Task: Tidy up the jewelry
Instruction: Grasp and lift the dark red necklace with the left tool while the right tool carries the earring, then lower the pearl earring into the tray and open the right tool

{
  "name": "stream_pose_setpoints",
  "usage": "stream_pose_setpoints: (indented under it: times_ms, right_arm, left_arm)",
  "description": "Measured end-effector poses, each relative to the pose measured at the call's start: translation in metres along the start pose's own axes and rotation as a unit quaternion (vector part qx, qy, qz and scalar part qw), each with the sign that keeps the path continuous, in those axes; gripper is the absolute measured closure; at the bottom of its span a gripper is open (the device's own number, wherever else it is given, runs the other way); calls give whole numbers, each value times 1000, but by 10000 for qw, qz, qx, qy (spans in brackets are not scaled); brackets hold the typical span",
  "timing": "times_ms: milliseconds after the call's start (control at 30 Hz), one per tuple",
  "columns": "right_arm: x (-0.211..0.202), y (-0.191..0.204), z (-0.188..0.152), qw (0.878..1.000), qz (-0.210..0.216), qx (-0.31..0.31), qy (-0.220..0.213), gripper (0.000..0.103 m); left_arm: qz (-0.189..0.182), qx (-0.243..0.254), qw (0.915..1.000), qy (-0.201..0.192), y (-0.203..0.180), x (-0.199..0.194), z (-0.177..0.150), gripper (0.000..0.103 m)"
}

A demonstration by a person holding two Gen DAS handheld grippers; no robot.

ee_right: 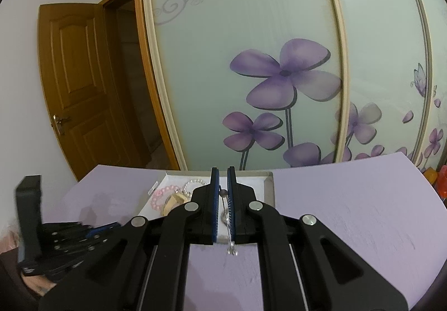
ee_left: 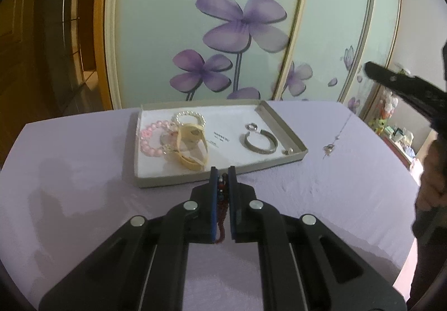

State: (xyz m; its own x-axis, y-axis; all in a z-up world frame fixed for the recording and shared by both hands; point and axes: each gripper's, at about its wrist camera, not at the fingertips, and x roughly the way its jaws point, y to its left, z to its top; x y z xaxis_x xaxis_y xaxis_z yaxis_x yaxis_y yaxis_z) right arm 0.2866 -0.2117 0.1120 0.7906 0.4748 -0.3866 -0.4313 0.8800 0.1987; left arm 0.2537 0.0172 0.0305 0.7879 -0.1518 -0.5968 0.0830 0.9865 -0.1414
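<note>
Tray (ee_left: 282,126): shallow grey card, white lining, on lilac desk (ee_left: 83,160). Already inside: pink beads (ee_left: 148,140), pearl bracelet (ee_left: 188,116), cream bangles (ee_left: 192,143), steel cuff (ee_left: 259,140), small ring (ee_left: 252,127).

Left gripper (ee_left: 222,174): jaws pinching a dark red bead strand (ee_left: 222,216), just short of the tray.

Right gripper (ee_right: 222,174): jaws pinching a thin silver chain (ee_right: 230,232); its pendant (ee_left: 328,148) dangles right of the tray.

Remaining, likely: both strands.

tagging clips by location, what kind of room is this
Probably a home bedroom: sliding wardrobe doors printed with purple flowers, a panelled wooden door, and a lilac-covered table holding a jewelry tray.
</note>
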Motion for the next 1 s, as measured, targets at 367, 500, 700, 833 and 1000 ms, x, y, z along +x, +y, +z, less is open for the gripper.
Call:
stream_pose_setpoints:
  times_ms: [367, 500, 700, 833, 1000]
  right_arm:
    - [58, 16, 14, 9999, -24, -130, 64, 97]
    - [84, 19, 17, 9998, -41, -153, 106, 97]
    - [128, 21, 12, 9993, -161, -145, 303, 97]
    - [152, 15, 8, 9989, -226, -29, 410, 97]
    - [165, 10, 10, 9988, -303, 93, 376, 97]
  left_arm:
    - [-9, 30, 9998, -208, 8, -17, 5, 96]
    - [-13, 27, 9997, -234, 11, -15, 8, 96]
    - [-39, 37, 9997, -247, 14, -11, 11, 96]
    - [-63, 63, 9997, -223, 16, -5, 14, 96]
    - [-66, 119, 9997, -187, 15, -1, 16, 96]
